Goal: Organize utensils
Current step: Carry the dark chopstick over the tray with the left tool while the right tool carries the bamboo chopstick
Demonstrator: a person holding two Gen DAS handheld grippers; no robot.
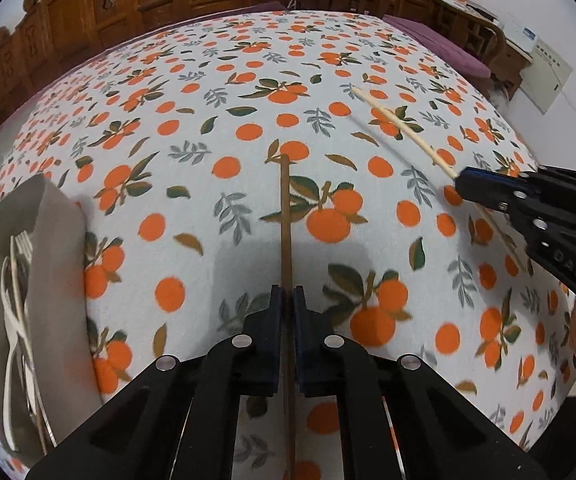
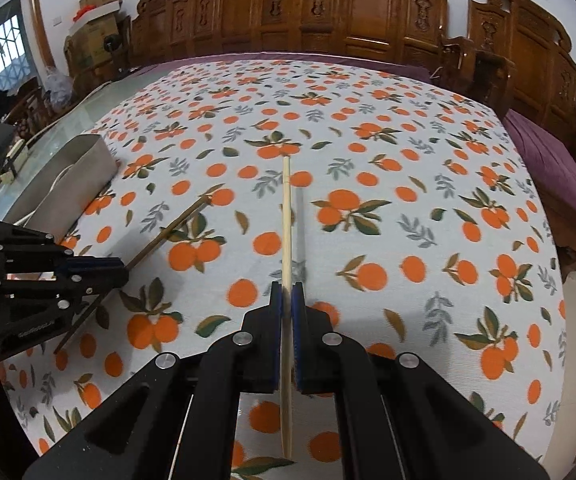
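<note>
My left gripper is shut on a dark brown chopstick that points straight ahead above the table. My right gripper is shut on a pale bamboo chopstick, also pointing forward. The left wrist view shows the right gripper with the pale chopstick at the right. The right wrist view shows the left gripper with the brown chopstick at the left. A grey metal tray at the left holds white forks and other utensils; it also shows in the right wrist view.
The table is covered by a white cloth with orange fruit print. Carved wooden chairs line the far side, with a purple cushion at the right. Cardboard boxes stand at the far left.
</note>
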